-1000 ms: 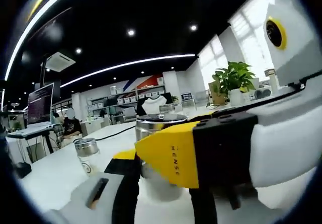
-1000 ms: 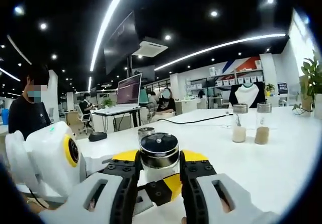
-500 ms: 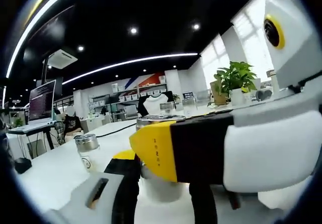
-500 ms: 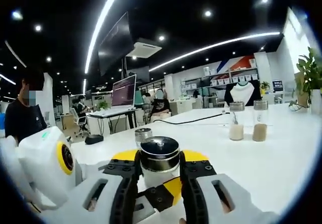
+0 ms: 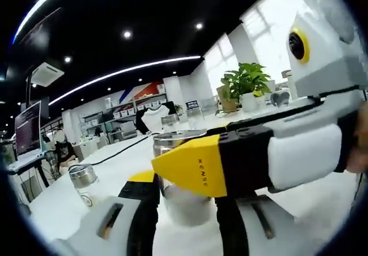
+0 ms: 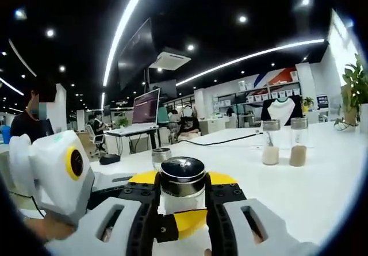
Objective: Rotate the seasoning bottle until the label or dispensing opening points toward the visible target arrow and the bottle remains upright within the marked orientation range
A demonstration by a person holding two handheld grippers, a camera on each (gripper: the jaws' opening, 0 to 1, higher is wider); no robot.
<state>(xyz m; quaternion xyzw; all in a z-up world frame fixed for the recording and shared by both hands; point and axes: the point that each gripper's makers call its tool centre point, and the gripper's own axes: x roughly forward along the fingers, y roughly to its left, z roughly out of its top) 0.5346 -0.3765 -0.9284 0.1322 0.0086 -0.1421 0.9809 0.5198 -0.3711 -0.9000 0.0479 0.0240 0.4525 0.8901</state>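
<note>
In the right gripper view, the right gripper is clamping the bottle: its black pads are pressing the clear body from both sides, just under the shiny metal cap. The bottle is standing upright on the white table. The left gripper is coming in from the left of this view, a white housing with a yellow ring, a hand under it. Its yellow-and-black jaw tips are reaching around the bottle from behind and below the pads.

In the left gripper view, the left gripper is straddling the same bottle, but the right gripper is crossing in front with its yellow wedge and black block, so whether the left jaws are pinching the glass cannot be told.

The left gripper view is showing a small steel-capped jar to the left, and a leafy plant in a white pot by the windows. The right gripper view is showing two tall jars of tan powder, a black cable and a laptop on a far desk.
</note>
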